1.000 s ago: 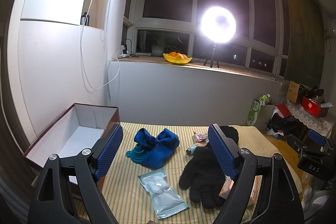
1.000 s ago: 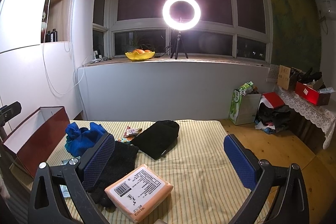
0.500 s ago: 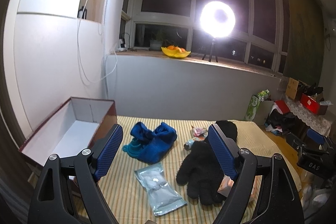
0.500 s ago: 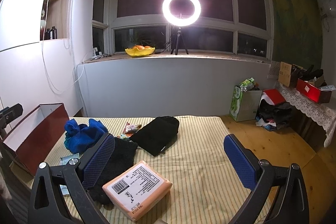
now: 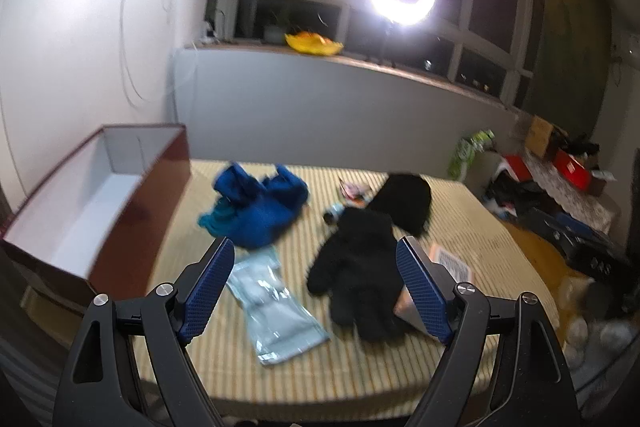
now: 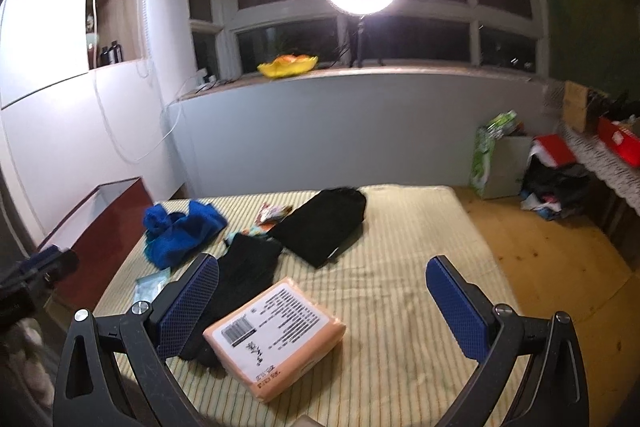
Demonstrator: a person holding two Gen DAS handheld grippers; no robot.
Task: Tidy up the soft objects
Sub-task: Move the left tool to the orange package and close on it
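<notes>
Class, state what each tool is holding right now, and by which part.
Nothing is held. The left tool and right tool are both open and empty above the striped mat.

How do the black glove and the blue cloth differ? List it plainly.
1. Colour: the black glove is fuzzy black; the blue cloth is bright blue.
2. Pose: the glove lies flat with fingers spread toward the camera; the cloth sits bunched in a heap.
3. Place: the cloth lies nearer the open box; the glove partly overlaps the orange packet.

Both are soft and rest on the striped mat, ungripped.
</notes>
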